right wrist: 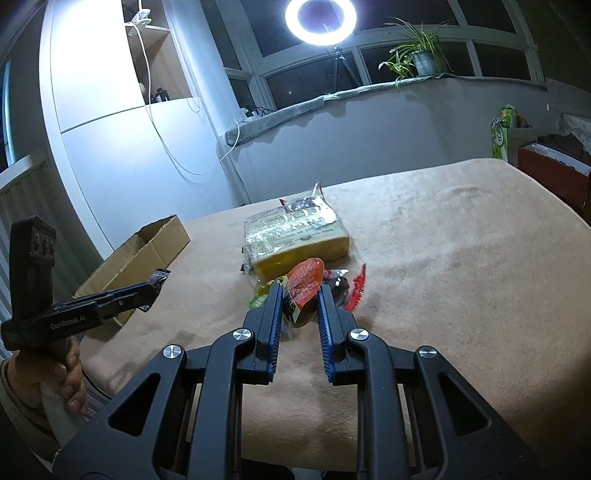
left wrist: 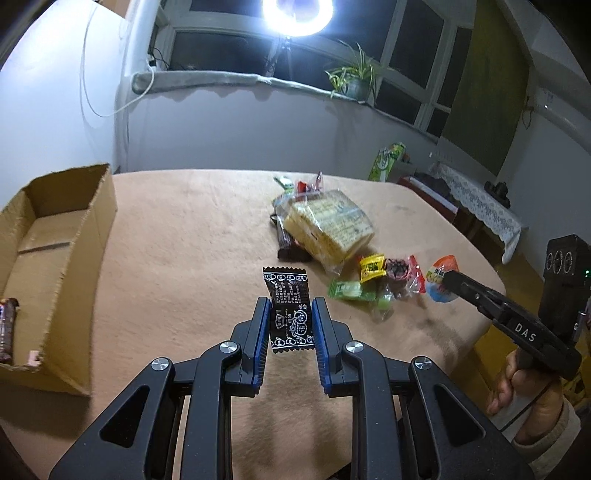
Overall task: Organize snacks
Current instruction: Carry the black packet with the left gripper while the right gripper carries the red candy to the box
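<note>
Night-dark windows, a ring light (left wrist: 297, 14) and a potted plant (left wrist: 352, 79) stand behind the desk (left wrist: 184, 229), draped in tan cloth. "DAS" marks the right tongs (left wrist: 448, 277); "GenRobot.AI" marks the left tongs (right wrist: 157, 280). Left tongs are clenched on a black candy packet (left wrist: 290, 310), lifted right of the cardboard box (left wrist: 92, 229). Right tongs grasp an orange-wrapped snack (right wrist: 301, 286) over the snack pile, near the cracker pack (right wrist: 295, 236).

A ring light (right wrist: 320, 22) on a tripod (right wrist: 340, 62) glares before dark windows (left wrist: 221, 51), where a potted plant (left wrist: 354, 79) sits on the sill (left wrist: 207, 79). A white cable (right wrist: 162, 140) hangs down the wall, and a lace-covered bench (left wrist: 480, 206) stands beside the blanket-draped tabletop (left wrist: 192, 236).
</note>
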Demonstrator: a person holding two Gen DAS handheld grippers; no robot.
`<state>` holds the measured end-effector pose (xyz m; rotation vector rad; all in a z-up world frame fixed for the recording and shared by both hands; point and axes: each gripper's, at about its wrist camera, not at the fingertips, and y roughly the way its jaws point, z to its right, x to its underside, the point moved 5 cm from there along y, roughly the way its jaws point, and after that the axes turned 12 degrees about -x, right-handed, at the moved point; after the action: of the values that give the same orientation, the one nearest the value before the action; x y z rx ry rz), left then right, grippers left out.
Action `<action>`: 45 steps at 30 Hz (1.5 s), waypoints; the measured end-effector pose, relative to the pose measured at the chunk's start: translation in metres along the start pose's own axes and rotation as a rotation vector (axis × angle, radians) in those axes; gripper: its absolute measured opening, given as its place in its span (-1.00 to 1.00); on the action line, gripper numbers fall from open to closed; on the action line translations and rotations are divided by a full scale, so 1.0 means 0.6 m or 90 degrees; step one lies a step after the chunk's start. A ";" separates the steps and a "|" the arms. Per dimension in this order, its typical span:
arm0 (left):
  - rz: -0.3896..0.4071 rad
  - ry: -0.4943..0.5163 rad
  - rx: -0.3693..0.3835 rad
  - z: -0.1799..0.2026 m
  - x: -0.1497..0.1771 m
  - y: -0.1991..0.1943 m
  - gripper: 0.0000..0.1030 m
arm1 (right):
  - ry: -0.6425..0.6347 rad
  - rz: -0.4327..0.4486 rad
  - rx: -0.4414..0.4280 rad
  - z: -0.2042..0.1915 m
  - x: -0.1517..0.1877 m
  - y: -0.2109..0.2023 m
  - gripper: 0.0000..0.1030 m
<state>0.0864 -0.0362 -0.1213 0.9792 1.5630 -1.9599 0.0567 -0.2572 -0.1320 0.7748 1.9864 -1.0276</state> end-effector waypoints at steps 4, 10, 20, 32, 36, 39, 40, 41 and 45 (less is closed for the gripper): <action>0.013 -0.011 -0.004 -0.015 -0.004 -0.015 -0.60 | -0.010 -0.001 -0.008 -0.016 -0.008 0.005 -0.62; 0.035 -0.026 -0.014 -0.038 -0.012 -0.038 -0.60 | -0.025 -0.010 -0.023 -0.044 -0.017 0.020 -0.62; 0.083 -0.070 -0.046 -0.111 -0.023 -0.083 -0.60 | -0.065 -0.032 -0.056 -0.117 -0.034 0.066 -0.62; 0.124 -0.153 -0.101 -0.245 -0.012 -0.129 -0.60 | -0.141 -0.071 -0.125 -0.268 -0.039 0.157 -0.62; 0.130 -0.173 -0.122 -0.286 -0.004 -0.135 -0.60 | -0.170 -0.087 -0.157 -0.324 -0.037 0.192 -0.62; 0.131 -0.187 -0.132 -0.313 0.000 -0.136 -0.60 | -0.189 -0.095 -0.182 -0.362 -0.038 0.216 -0.62; 0.131 -0.190 -0.134 -0.317 0.001 -0.136 -0.60 | -0.195 -0.096 -0.190 -0.373 -0.038 0.223 -0.62; 0.131 -0.193 -0.136 -0.323 0.002 -0.135 -0.60 | -0.200 -0.098 -0.198 -0.385 -0.038 0.231 -0.62; 0.132 -0.197 -0.142 -0.339 0.002 -0.133 -0.60 | -0.218 -0.112 -0.225 -0.423 -0.037 0.265 -0.62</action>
<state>0.0791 0.1800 -0.0928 0.6799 1.4068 -1.6615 0.1044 0.0343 -0.0772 0.2199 1.8830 -0.8096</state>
